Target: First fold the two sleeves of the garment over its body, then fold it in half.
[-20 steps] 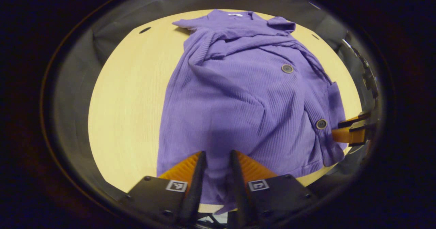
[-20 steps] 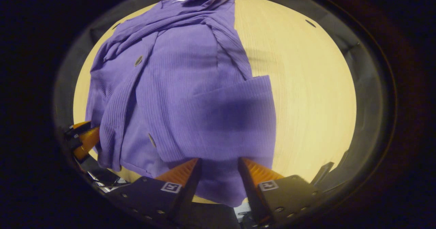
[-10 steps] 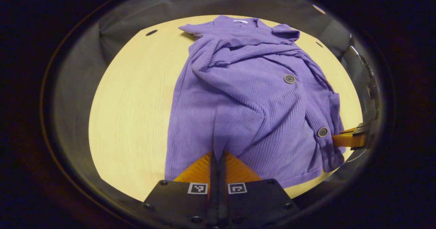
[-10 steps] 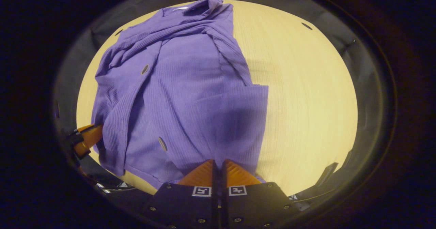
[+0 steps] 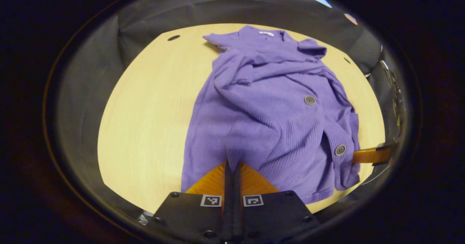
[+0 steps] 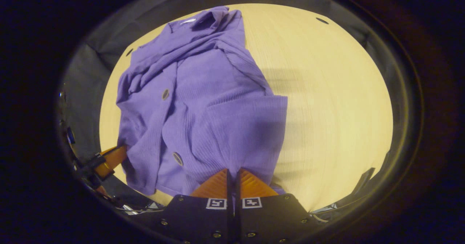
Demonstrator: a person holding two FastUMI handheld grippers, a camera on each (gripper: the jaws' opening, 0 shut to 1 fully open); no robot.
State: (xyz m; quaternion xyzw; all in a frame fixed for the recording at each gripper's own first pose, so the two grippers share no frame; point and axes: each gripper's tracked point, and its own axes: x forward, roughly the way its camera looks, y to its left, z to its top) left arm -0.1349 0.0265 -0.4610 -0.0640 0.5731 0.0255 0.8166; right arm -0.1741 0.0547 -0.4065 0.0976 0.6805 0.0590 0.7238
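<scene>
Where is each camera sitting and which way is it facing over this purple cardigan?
Left gripper view: rides on the left tool, looking forward and down along its fingers, shut on the near hem of the purple ribbed knit cardigan on the pale wooden table; the other tool enters at right.
Right gripper view: rides on the right tool, likewise shut on the hem, facing the collar; the other tool enters at lower left.
Shared: cardigan, table, both tools.
</scene>
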